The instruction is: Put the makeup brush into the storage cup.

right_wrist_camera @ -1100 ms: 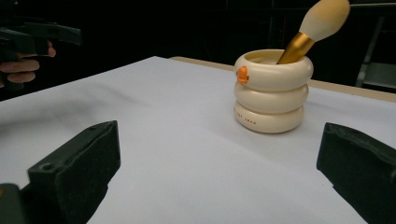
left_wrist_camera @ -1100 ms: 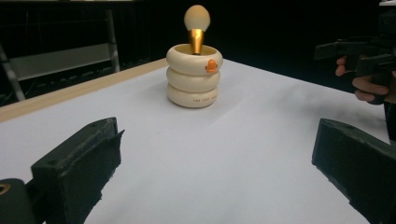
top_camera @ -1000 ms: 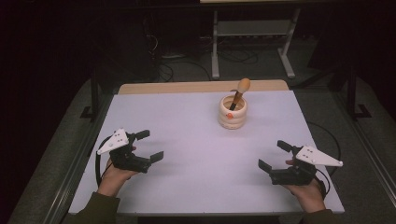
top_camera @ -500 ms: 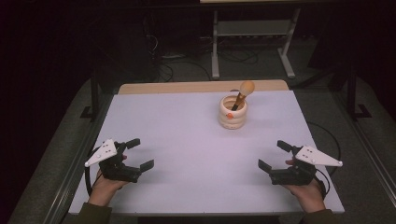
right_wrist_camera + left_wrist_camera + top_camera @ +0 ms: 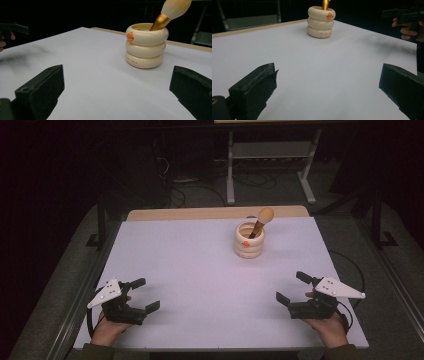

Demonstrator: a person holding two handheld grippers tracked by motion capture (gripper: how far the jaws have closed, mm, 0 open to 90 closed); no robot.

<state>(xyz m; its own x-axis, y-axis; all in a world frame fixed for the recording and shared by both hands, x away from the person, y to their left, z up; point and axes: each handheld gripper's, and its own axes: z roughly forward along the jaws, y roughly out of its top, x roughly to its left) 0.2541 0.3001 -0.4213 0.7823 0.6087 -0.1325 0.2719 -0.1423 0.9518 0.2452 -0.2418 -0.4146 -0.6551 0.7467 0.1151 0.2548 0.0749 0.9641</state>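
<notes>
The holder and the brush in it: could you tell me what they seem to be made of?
Holder: cream, smooth with a soft sheen, three stacked rings; probably glazed ceramic or moulded plastic. Brush: pale fluffy bristle head, gold ferrule with a metallic shine, likely metal; the rest sits hidden inside.

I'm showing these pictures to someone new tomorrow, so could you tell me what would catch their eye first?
Probably the cream ringed holder standing alone at the far middle of the white table, a makeup brush leaning out of it, bristles up. Next, the left claw and right claw, both open, at the near corners.
</notes>
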